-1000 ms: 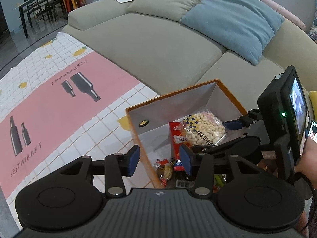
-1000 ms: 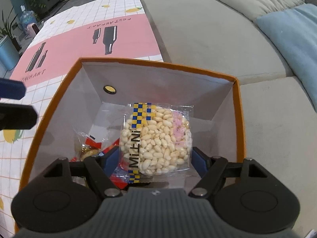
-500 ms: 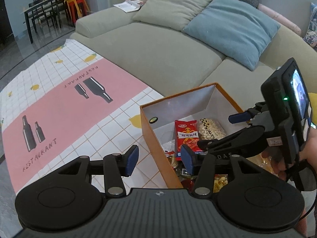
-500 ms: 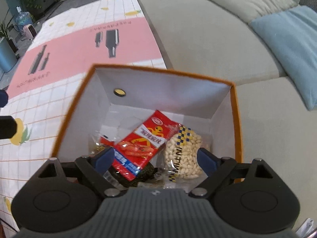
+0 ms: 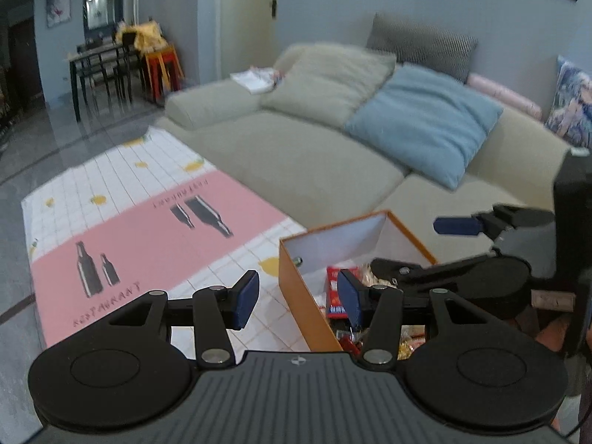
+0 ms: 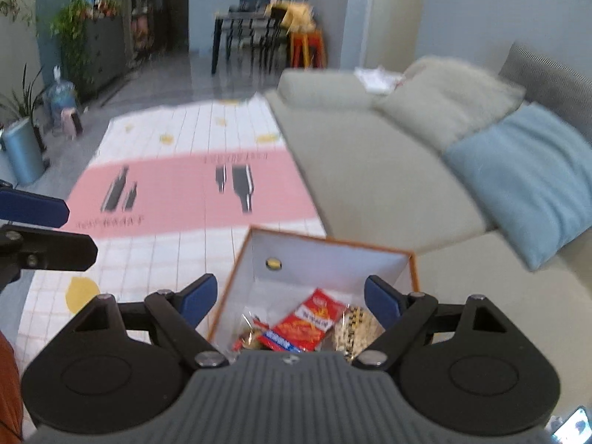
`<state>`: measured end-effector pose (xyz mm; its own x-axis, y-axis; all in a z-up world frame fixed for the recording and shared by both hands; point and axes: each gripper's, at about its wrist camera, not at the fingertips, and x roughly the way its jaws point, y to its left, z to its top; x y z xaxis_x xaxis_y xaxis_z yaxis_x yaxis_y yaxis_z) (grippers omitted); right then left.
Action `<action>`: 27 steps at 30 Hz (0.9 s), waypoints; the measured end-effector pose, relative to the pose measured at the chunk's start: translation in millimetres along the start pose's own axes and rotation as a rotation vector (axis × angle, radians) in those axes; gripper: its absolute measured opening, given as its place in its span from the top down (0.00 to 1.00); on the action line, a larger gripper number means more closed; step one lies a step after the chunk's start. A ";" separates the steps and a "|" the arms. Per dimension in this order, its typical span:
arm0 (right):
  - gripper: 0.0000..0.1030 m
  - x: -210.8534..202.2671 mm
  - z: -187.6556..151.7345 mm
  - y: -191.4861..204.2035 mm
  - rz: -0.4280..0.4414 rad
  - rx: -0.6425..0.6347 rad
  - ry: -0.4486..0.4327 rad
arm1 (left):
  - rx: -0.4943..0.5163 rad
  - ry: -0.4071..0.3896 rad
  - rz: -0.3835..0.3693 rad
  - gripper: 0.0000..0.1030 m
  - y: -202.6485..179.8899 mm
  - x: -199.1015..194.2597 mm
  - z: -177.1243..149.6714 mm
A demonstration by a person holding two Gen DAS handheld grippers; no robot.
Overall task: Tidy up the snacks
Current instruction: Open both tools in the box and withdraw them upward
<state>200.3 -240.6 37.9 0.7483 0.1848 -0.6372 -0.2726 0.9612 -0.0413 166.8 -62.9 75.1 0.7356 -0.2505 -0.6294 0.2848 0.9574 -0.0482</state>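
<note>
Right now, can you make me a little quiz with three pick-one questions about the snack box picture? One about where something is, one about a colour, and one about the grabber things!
1. Where is the red snack packet?
A. On the sofa
B. Inside the orange box
C. On the pink mat

2. What colour is the pillow nearest the box?
A. Light blue
B. Green
C. Purple

3. What is the right gripper holding?
A. The peanut bag
B. A bottle
C. Nothing

Answers:
1. B, the packet lies on the other snacks between the walls of the orange box.
2. A, the cushion on the sofa beside the box is pale blue.
3. C, its jaws are closing, yet nothing sits between them; the peanut bag lies down in the box.
</note>
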 end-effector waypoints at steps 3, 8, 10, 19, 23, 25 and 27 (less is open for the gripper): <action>0.18 -25.4 -2.6 11.9 0.011 0.012 -0.050 | -0.011 -0.099 -0.030 0.44 7.8 -26.7 -5.8; 0.18 -71.3 -13.8 38.0 0.036 0.007 -0.148 | -0.024 -0.228 0.024 0.30 18.6 -64.3 -18.0; 0.18 -89.0 -20.8 48.8 0.044 0.005 -0.190 | -0.034 -0.276 0.050 0.28 22.6 -76.8 -24.9; 0.12 -138.4 -63.9 83.9 0.023 0.098 -0.321 | 0.012 -0.289 0.201 0.14 25.5 -90.9 -64.7; 0.10 -143.4 -89.2 95.4 -0.024 0.143 -0.302 | 0.033 -0.253 0.235 0.14 21.4 -78.0 -84.7; 0.10 -141.8 -101.5 101.9 -0.054 0.119 -0.274 | 0.019 -0.209 0.245 0.14 23.1 -68.0 -92.6; 0.10 -135.7 -110.3 104.0 -0.074 0.121 -0.249 | -0.005 -0.147 0.237 0.14 26.3 -54.0 -100.7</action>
<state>3.7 -188.3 35.3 0.8931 0.1439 -0.4262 -0.1492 0.9886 0.0212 72.7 -9.7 29.7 0.8627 -0.0375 -0.5044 0.0914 0.9924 0.0826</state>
